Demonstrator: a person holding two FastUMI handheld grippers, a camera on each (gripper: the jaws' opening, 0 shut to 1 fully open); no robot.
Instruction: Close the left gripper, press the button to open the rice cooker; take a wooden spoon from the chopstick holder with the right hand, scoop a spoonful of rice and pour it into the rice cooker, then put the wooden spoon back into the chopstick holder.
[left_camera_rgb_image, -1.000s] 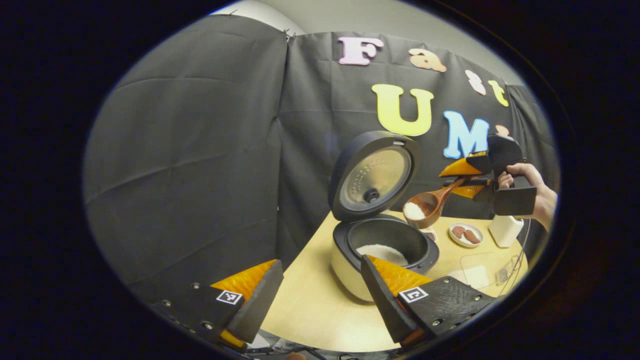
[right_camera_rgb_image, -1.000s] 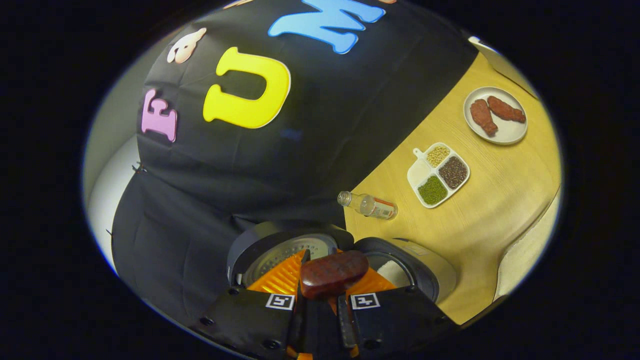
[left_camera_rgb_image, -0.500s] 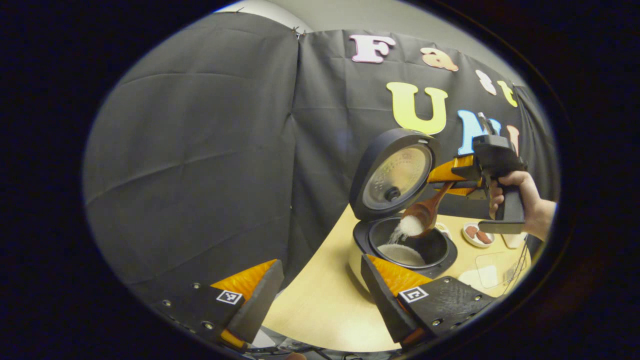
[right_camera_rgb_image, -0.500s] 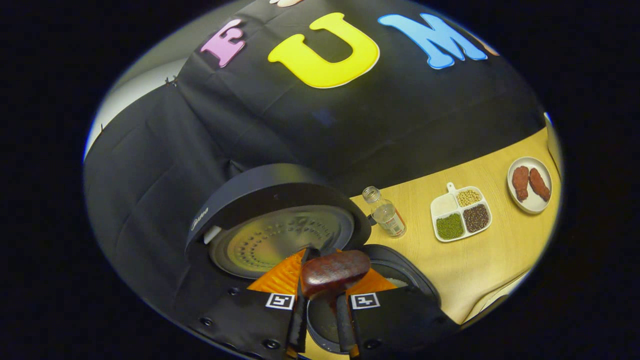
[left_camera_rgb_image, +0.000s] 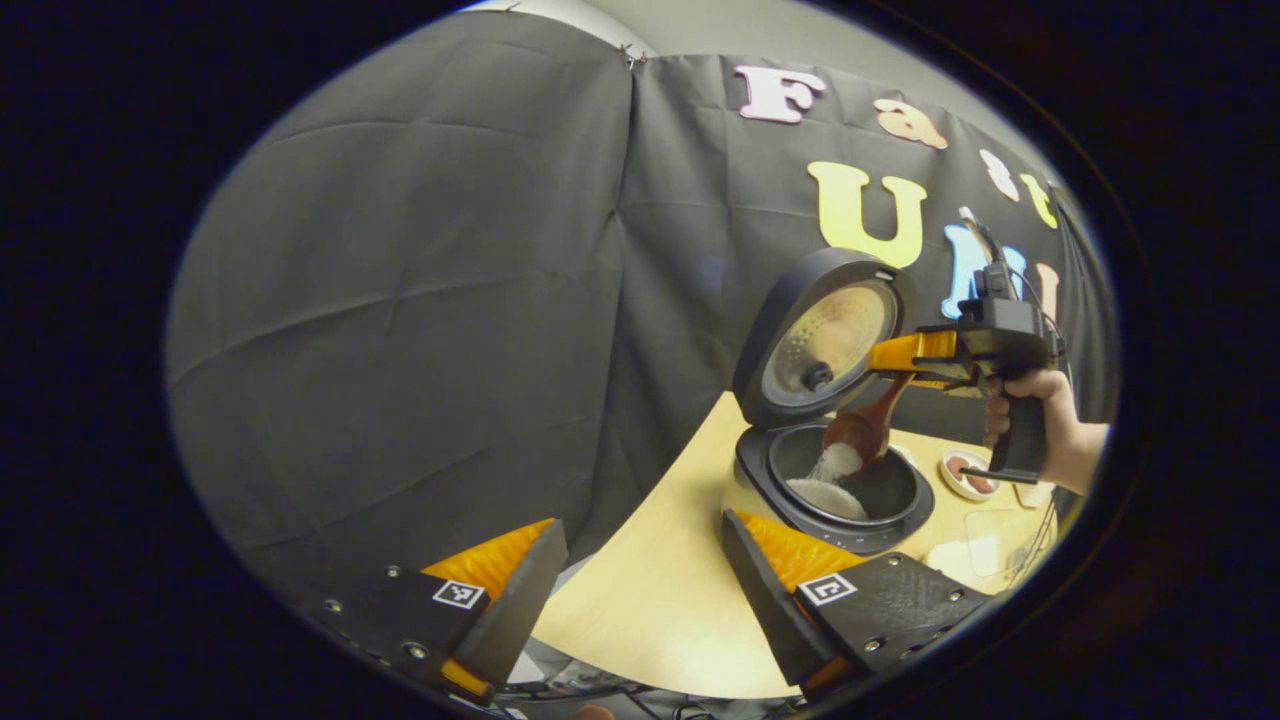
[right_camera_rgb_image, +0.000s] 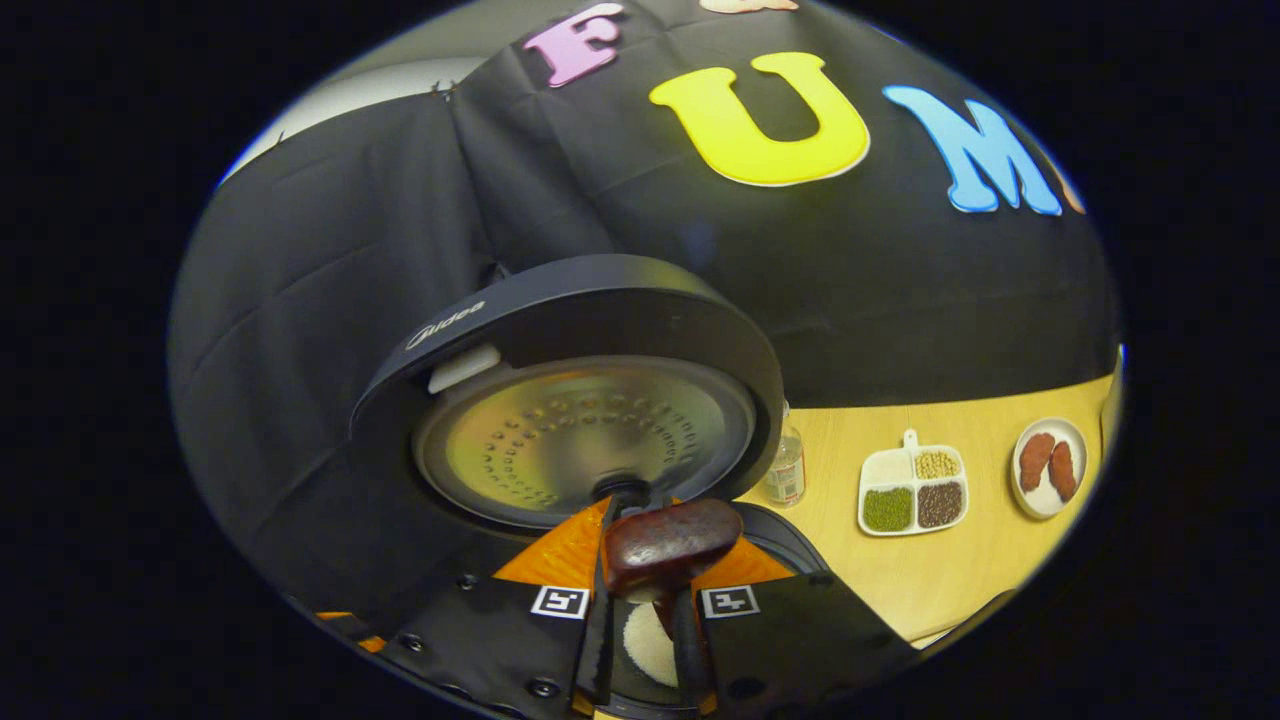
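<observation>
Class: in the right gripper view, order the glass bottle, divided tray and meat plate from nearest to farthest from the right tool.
1. Glass bottle, just right of the open lid.
2. Divided tray, farther right.
3. Meat plate, far right.

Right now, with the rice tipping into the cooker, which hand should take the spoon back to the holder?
The right. The right gripper is already shut on the wooden spoon, tilted over the rice cooker. The left gripper is open, holding nothing, and sits back from the cooker.
</observation>
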